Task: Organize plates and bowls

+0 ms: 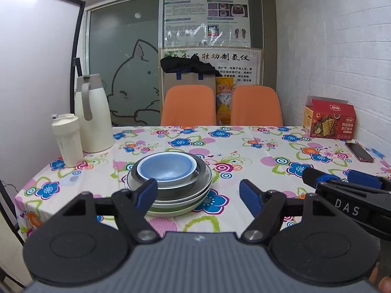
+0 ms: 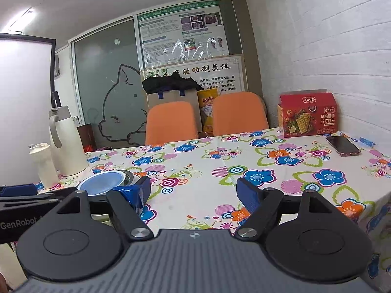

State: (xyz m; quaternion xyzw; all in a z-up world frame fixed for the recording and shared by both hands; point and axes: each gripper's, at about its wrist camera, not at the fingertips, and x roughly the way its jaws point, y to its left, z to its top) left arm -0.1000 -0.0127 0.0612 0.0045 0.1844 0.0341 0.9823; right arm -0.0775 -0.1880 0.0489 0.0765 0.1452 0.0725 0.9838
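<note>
We count one stack of dishes [image 1: 168, 185] just ahead of the left claw: two bowls, a blue bowl [image 1: 166, 166] nested in a metal bowl [image 1: 193, 182], over at least two plates [image 1: 180, 201]. Far left of it: one jug [image 1: 94, 117], one tumbler [image 1: 67, 139]. Beyond: two orange chairs [image 1: 188, 105]. Far right: one cracker box [image 1: 328, 119], one phone [image 1: 359, 151].

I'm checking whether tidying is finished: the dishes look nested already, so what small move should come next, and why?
Probably ease both grippers back, clear of the table. The blue bowl already sits nested in the metal bowl on the stacked plates, and both the left gripper and right gripper have open, empty jaws.
</note>
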